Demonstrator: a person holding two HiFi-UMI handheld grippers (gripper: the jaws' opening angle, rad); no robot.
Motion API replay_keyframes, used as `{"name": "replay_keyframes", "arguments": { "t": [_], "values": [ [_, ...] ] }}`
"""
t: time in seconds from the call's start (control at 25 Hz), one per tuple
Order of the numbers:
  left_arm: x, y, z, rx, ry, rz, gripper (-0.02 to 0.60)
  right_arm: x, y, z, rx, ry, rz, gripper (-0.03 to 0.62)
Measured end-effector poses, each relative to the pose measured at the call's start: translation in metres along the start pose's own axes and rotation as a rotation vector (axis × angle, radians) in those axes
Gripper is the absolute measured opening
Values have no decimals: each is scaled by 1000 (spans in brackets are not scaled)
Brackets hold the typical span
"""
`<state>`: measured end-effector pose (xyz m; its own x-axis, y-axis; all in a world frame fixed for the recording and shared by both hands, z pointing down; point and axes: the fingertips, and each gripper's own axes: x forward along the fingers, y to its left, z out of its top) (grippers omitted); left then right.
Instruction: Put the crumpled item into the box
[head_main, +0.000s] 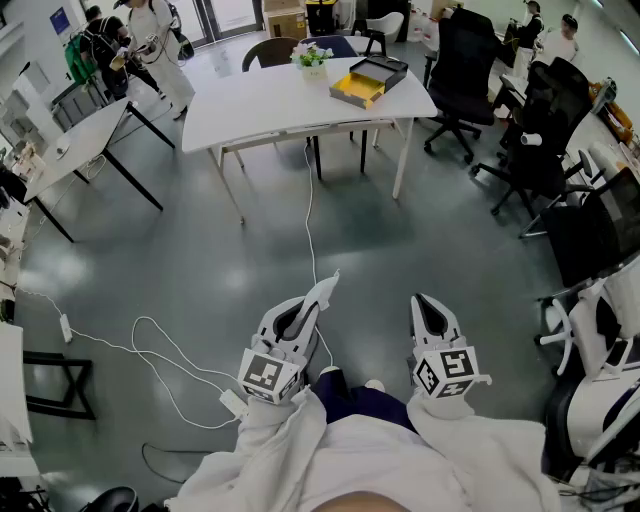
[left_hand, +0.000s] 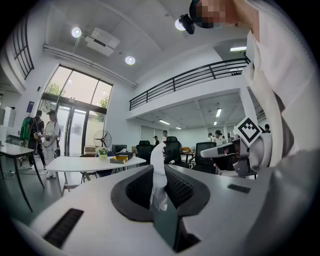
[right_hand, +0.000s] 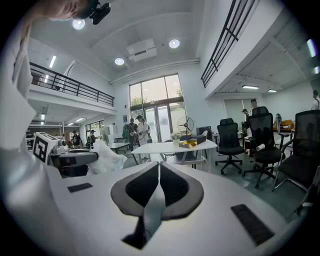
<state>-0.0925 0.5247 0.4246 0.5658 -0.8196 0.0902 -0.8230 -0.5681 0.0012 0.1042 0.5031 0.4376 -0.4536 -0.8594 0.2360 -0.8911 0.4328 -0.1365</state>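
Left hand-held gripper (head_main: 308, 308): jaws narrow, pinched on the crumpled item (left_hand: 158, 172), a white tissue-like wad. The wad sits between the dark pads and its top pokes up past the jaw tips. Gripper is held level, out in front of the person's body.

Right hand-held gripper (head_main: 430, 305): just beside the left one, on its right, not touching it. Its jaws are together with nothing between them. It points slightly downward.

Below both grippers is the grey floor (head_main: 420, 230). A white cable (head_main: 160, 352) loops on it to the left of the left gripper, and another run goes straight ahead toward the table.

The white table (head_main: 260, 105) is well ahead of both grippers. The box (head_main: 368, 82) is on its far right part: open, yellow inside, with a dark lid touching it. It is well apart from the crumpled item. A small flower pot (head_main: 312, 57) sits just left of the box.

Black office chairs (head_main: 462, 60) stand ahead and to the right. People (head_main: 150, 40) stand far ahead on the left.
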Motion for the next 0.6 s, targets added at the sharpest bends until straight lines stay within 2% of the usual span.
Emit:
{"name": "replay_keyframes", "arguments": {
  "t": [0.6],
  "values": [
    [-9, 5, -8, -57, 0, 10, 60, -6, 2, -4, 42, -9, -31, 38]
  ]
}}
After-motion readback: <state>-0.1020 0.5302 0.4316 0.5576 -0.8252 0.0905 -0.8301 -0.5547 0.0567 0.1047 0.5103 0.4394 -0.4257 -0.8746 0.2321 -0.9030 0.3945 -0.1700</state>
